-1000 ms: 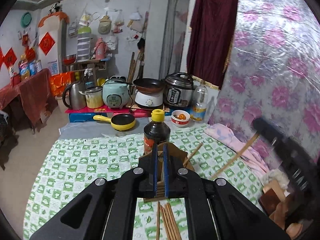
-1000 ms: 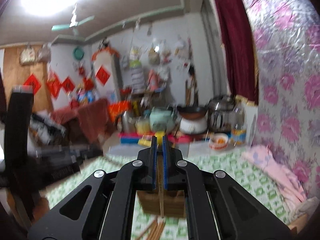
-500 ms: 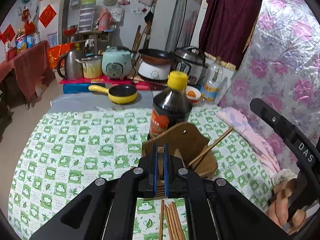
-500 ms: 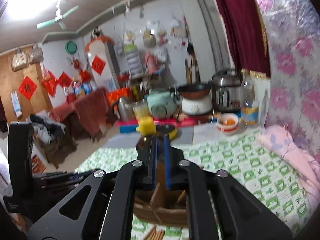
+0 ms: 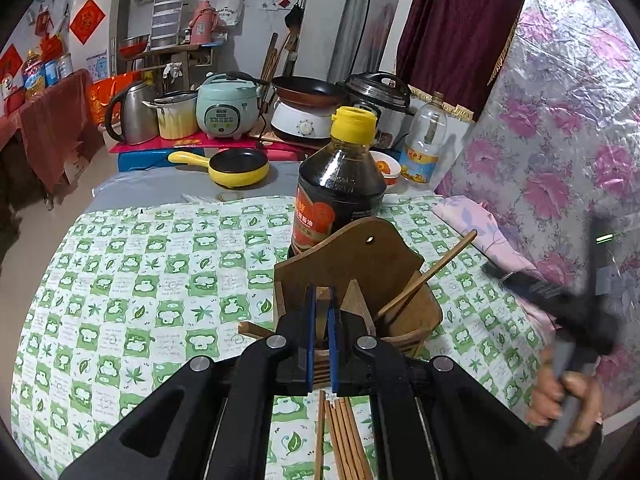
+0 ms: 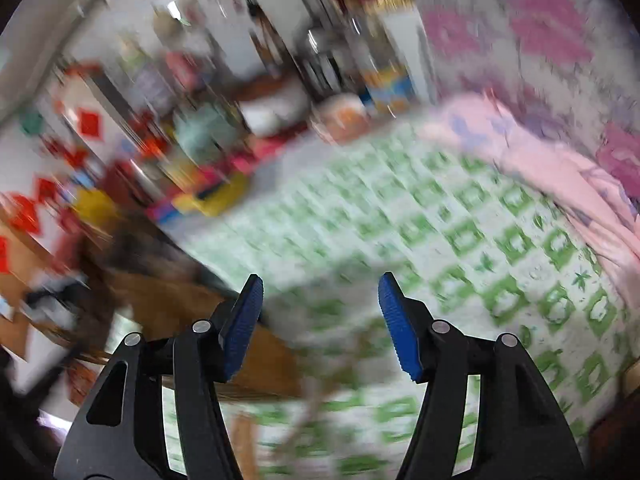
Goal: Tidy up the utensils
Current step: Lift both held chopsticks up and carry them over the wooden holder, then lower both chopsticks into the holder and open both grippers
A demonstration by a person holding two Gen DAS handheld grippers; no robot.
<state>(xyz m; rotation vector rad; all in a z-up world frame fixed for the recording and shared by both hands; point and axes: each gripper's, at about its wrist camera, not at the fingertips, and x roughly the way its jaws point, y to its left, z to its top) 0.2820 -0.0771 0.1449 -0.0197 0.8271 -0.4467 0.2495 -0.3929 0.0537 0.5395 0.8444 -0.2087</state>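
A brown wooden utensil holder (image 5: 372,276) stands on the green-checked tablecloth (image 5: 160,280). One chopstick (image 5: 428,274) leans out of its right compartment. My left gripper (image 5: 321,320) is shut on the holder's front wall. Several chopsticks (image 5: 340,440) lie on the cloth below it. My right gripper (image 6: 320,320) is open and empty; its view is badly blurred, with the holder (image 6: 180,308) as a brown shape at the left. In the left wrist view the right gripper (image 5: 560,304) is a dark blur at the right, held by a hand (image 5: 568,396).
A dark soy sauce bottle (image 5: 340,188) with a yellow cap stands just behind the holder. Further back are a yellow pan (image 5: 236,166), a kettle (image 5: 128,112), rice cookers (image 5: 228,106) and a clear bottle (image 5: 424,144). A pink cloth (image 5: 476,224) lies along the right edge.
My right gripper has opened, let go of the chopstick that now leans in the holder, and swung away to the right. My left gripper stays shut on the holder.
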